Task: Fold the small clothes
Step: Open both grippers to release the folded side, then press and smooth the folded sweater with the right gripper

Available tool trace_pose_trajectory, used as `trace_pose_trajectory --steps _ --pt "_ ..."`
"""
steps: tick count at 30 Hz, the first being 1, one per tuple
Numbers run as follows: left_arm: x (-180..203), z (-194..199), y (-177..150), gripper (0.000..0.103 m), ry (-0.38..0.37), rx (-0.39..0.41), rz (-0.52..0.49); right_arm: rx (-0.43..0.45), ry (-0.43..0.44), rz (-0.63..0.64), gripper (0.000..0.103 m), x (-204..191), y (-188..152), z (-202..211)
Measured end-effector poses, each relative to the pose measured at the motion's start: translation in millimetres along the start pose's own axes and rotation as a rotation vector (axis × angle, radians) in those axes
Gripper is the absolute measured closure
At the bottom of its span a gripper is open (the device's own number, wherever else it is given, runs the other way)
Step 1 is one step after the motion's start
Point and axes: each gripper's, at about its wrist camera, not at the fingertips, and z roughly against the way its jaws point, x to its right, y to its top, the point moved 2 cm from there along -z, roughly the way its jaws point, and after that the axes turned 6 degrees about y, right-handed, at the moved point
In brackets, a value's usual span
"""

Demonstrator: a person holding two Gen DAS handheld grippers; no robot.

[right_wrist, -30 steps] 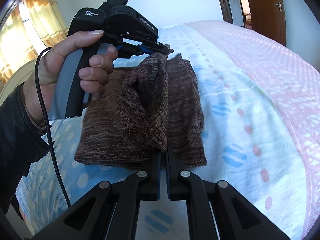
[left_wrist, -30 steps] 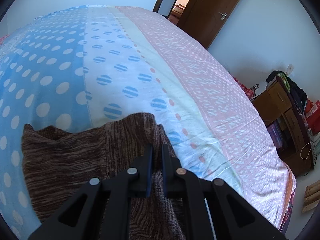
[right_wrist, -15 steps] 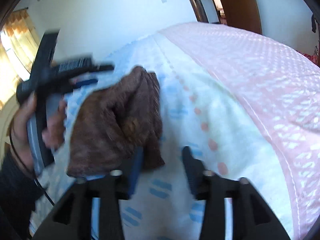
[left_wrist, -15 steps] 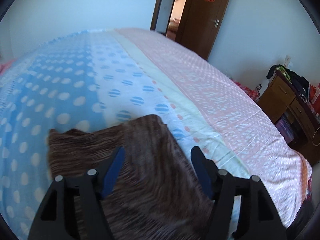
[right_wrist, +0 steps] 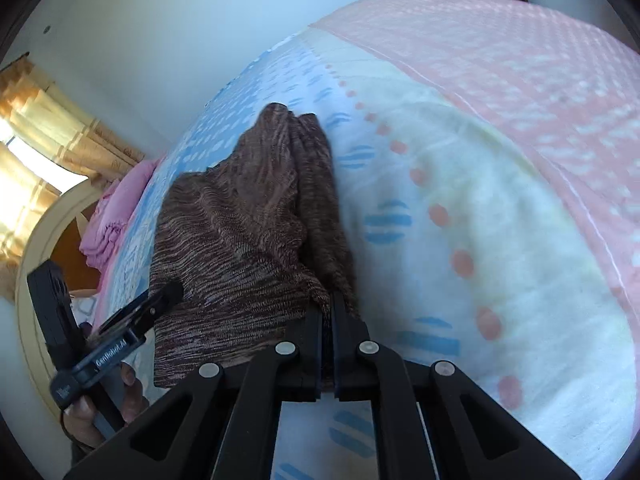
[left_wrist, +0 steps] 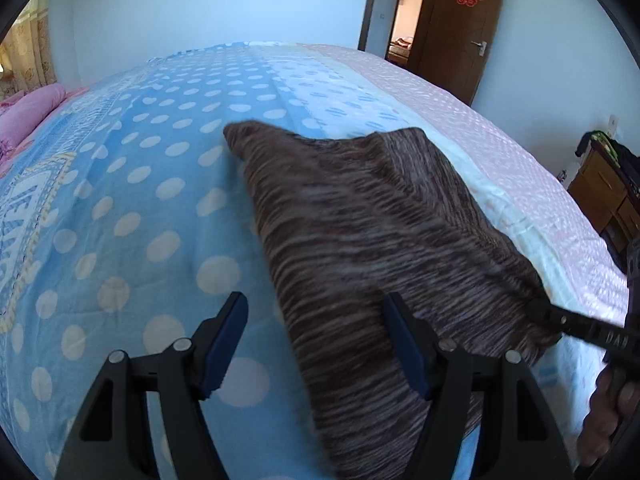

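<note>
Pale walls surround the bed (left_wrist: 120, 200); behind it a brown door (left_wrist: 460, 32) stands open, sunlit curtains (right_wrist: 48, 136) beside its headboard.

The garment (left_wrist: 372, 240) showed brown with pale streaks. The bedspread (left_wrist: 132, 208) ran blue with white dots, then pale with blue striped spots, then pink. The left gripper (left_wrist: 316, 344) was black, its pads (left_wrist: 226, 340) seemingly blue.

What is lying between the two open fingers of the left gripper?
In the left wrist view, the left gripper is open, and between its fingers lie the edge of the brown knit garment and some blue dotted bedsheet.
</note>
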Motion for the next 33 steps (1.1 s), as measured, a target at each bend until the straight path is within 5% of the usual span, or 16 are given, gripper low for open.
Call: trace_pose_trajectory --steps 4,7,11,16,17,19,22,26,29,33 --pt "2 -3 -11 0.020 0.010 0.022 -0.012 0.010 -0.054 0.038 0.095 -14 12 2" --pt "-7 -4 -14 0.018 -0.021 0.023 0.033 0.073 -0.093 0.133 0.061 -36 34 12" --pt "-17 -10 -20 0.014 -0.067 0.010 0.094 0.082 -0.119 0.236 0.061 -61 85 -11" --pt "-15 -9 -23 0.009 -0.071 0.007 0.094 -0.050 -0.160 0.256 0.061 -60 131 -81" --pt "-15 -9 -24 0.009 -0.072 0.006 0.091 -0.085 -0.151 0.240 0.068 -56 134 -94" --pt "-15 -10 -24 0.007 -0.077 0.004 0.088 -0.099 -0.191 0.247 0.099 -55 135 -103" --pt "-17 -10 -25 0.007 -0.079 0.006 0.091 -0.024 -0.243 0.233 0.099 -46 135 -87" --pt "-14 -11 -25 0.004 -0.073 0.000 0.076 -0.049 -0.248 0.248 0.099 -35 129 -89" --pt "-14 -10 -24 0.003 -0.070 -0.004 0.071 -0.002 -0.297 0.300 0.079 -44 124 -64" --pt "-26 8 -9 0.003 -0.025 0.053 0.095 0.077 -0.152 0.423 0.077 -79 97 -22"
